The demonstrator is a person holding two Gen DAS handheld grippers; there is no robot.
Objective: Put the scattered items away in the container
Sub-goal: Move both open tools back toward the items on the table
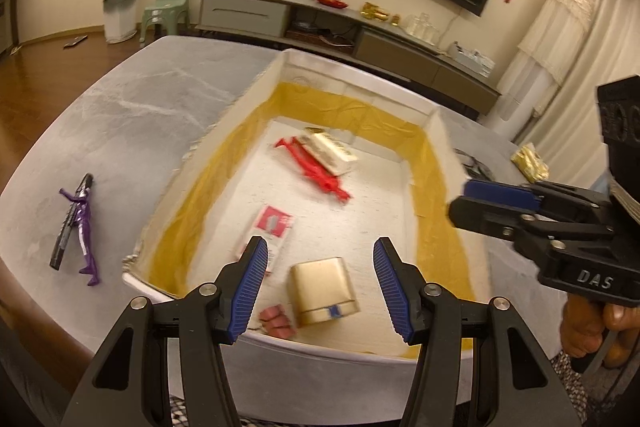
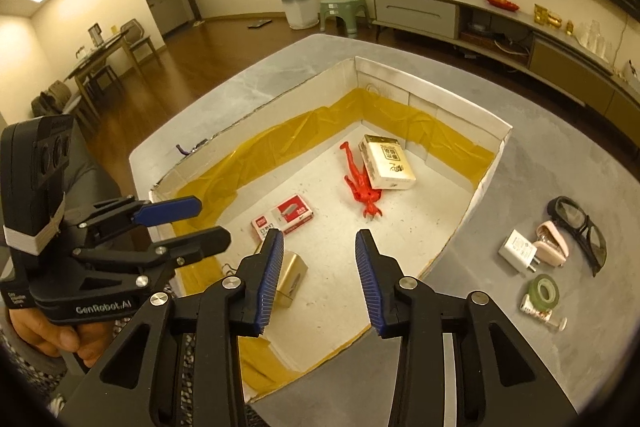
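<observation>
A white cardboard box [image 1: 360, 77] [image 2: 440, 99] lined with yellow tape sits on the grey table. Inside lie a red figure [image 1: 312, 163] [image 2: 360, 183], a white carton [image 1: 332, 151] [image 2: 386, 163], a red-and-white staple box [image 1: 272, 227] [image 2: 286, 215], a gold case [image 1: 322, 285] [image 2: 292, 275] and a small pink item [image 1: 276, 321]. My left gripper [image 1: 320, 263] [image 2: 212, 223] hangs open over the box's near end, above the gold case. My right gripper [image 2: 319, 247] [image 1: 460, 201] is open and empty over the box's right side.
Left of the box lie a purple figure [image 1: 82, 227] and a black pen [image 1: 70, 223]. To its right are dark glasses [image 2: 580, 227], a white charger [image 2: 518, 251], a pink stapler [image 2: 554, 247], a green tape roll [image 2: 542, 291] and a gold packet [image 1: 530, 157].
</observation>
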